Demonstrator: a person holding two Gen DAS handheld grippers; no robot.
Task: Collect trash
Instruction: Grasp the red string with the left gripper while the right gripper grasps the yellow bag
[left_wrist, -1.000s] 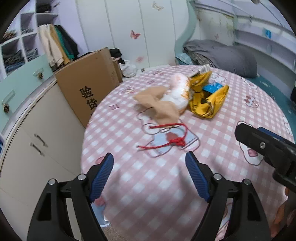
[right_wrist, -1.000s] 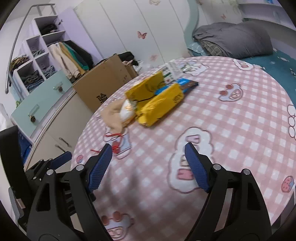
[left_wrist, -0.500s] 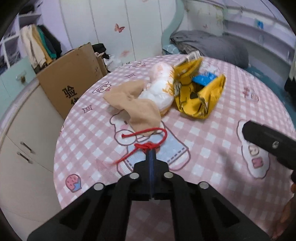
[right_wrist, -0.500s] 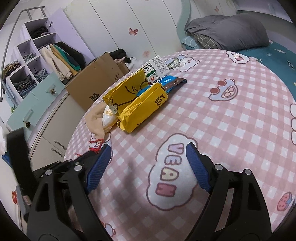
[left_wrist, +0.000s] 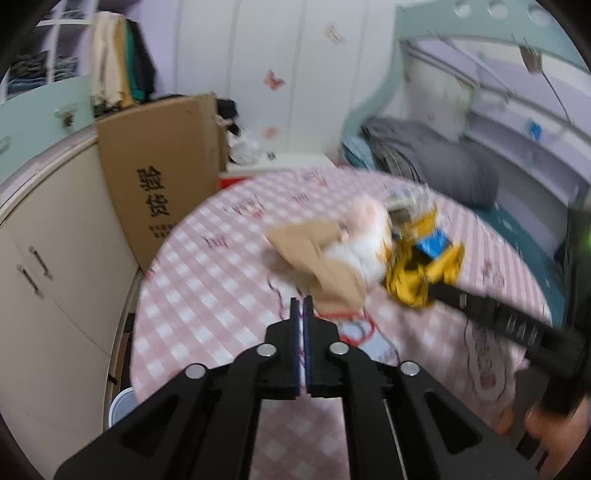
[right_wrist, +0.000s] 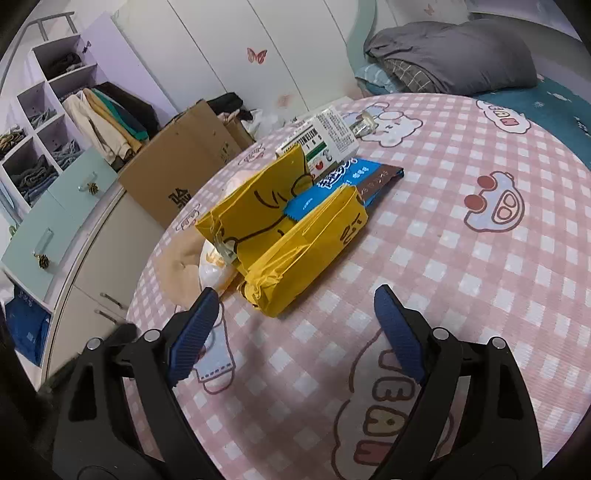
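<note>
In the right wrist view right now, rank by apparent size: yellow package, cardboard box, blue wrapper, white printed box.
1. yellow package, though nearness inflates it
2. cardboard box, partly hidden
3. blue wrapper and white printed box look alike; both partly covered, so unranked

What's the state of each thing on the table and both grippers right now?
left gripper: nearly shut, jaws just reopened slightly; blurred, grip on string unclear
right gripper: open, empty, short of the yellow bag
red string: loose on the tablecloth
yellow bag: crumpled, lying open
blue wrapper: lying partly in the yellow bag
white packet: flat, behind the bag
beige cloth: crumpled
</note>
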